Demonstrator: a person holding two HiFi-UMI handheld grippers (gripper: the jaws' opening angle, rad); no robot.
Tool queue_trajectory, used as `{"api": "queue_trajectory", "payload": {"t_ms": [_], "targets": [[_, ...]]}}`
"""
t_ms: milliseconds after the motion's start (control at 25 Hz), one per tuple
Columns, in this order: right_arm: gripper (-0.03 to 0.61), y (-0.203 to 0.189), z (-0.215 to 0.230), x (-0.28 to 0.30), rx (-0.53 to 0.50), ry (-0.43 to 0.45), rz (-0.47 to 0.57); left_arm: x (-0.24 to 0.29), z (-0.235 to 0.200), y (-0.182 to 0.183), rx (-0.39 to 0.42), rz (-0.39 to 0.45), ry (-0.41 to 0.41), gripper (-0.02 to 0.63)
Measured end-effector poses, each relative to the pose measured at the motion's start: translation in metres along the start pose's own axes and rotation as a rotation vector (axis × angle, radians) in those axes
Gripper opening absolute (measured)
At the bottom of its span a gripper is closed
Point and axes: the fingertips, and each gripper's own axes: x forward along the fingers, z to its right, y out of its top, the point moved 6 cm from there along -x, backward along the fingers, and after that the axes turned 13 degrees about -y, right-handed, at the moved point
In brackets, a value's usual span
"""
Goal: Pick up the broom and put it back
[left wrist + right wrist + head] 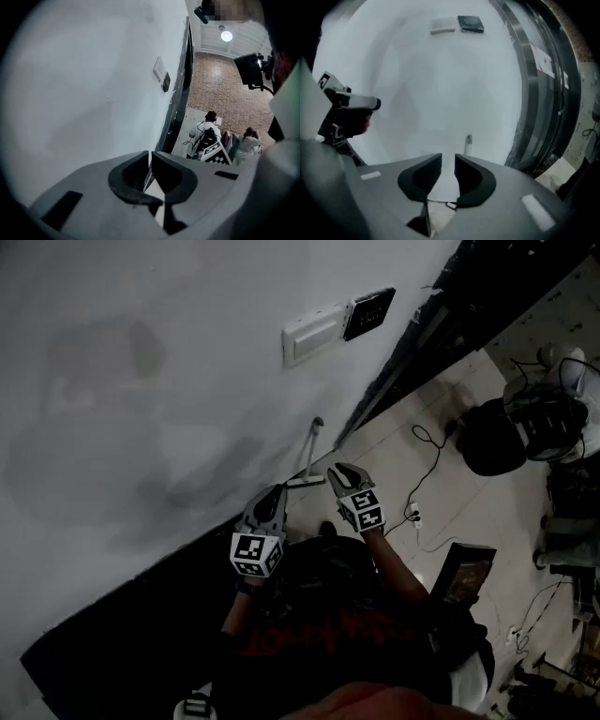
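The broom (pixel 312 448) leans against the white wall (pixel 141 381), a thin pale handle with a small head at the floor. In the right gripper view only the grey-capped top of the broom handle (pixel 468 140) shows, just beyond the right jaw tip. My right gripper (pixel 339 472) (pixel 448 157) is close to the handle, jaws a narrow gap apart with nothing pressed between them. My left gripper (pixel 272 495) (pixel 150 154) hovers to the left of the broom, its jaws all but touching and empty. It also shows in the right gripper view as the left gripper's body (pixel 347 105).
A white switch plate (pixel 314 334) and a dark panel (pixel 368 312) sit on the wall above. A dark door frame (pixel 422 343) runs along the wall's right. A cable (pixel 427 451), a black bag (pixel 492 437) and gear lie on the floor. Two people (pixel 206 129) are far off.
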Motion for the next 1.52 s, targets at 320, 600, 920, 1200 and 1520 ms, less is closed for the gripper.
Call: {"api": "queue_trajectory", "payload": {"t_ms": [320, 600, 920, 1200, 1520], "targets": [[0.123, -0.009, 0.031, 0.122, -0.061, -0.05, -0.149, -0.027, 0.017, -0.005, -0.03, 0.02, 0.02, 0.003], [0.104, -0.005, 0.034, 0.174, -0.075, -0.04, -0.174, -0.049, 0.02, -0.014, 0.041, -0.034, 0.136, 0.071], [0.1, -0.013, 0.009, 0.104, -0.118, -0.004, -0.09, -0.033, 0.001, -0.021, -0.029, -0.033, 0.133, 0.065], [0.1, 0.043, 0.006, -0.031, -0.125, -0.002, 0.152, 0.003, 0.011, -0.017, 0.038, -0.076, -0.023, 0.025], [0.1, 0.095, 0.016, -0.134, -0.065, -0.007, 0.26, 0.031, 0.008, -0.029, 0.116, -0.194, -0.064, 0.009]]}}
